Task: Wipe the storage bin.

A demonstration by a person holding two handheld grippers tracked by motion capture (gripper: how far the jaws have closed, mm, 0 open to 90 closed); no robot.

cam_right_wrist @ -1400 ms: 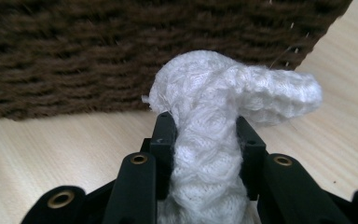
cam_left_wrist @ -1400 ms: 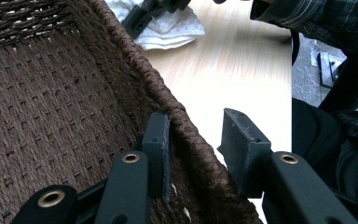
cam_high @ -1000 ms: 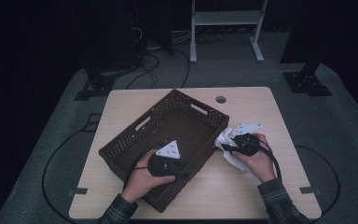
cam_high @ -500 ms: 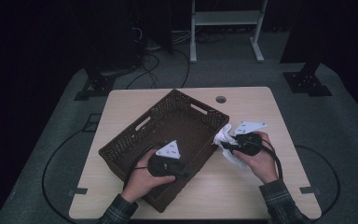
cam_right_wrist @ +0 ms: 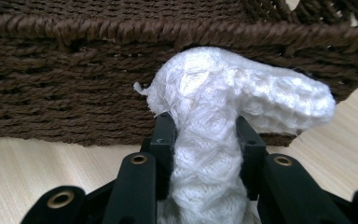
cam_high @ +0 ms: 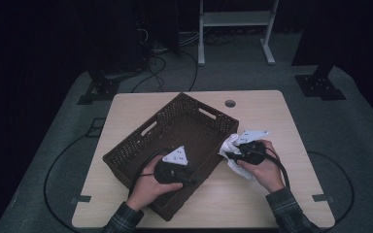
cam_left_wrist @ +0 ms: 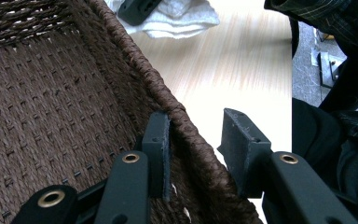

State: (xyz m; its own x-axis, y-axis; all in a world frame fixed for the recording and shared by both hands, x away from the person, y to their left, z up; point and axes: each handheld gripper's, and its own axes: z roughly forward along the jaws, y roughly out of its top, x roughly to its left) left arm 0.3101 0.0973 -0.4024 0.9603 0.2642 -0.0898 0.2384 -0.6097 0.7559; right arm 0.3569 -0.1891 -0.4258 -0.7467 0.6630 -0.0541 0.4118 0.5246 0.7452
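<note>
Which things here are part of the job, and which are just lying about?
In the job:
- white cloth, clamped in the right gripper
- wicker basket, its wall between the left gripper's jaws

Lying about:
- white stand on the floor
- floor cables
- table, only the work surface

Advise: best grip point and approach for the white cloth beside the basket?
Pinch a raised, bunched fold of the white cloth, probably coming level from the table side toward the basket wall. The right gripper grips such a bunch, which stands proud between its jaws.
</note>
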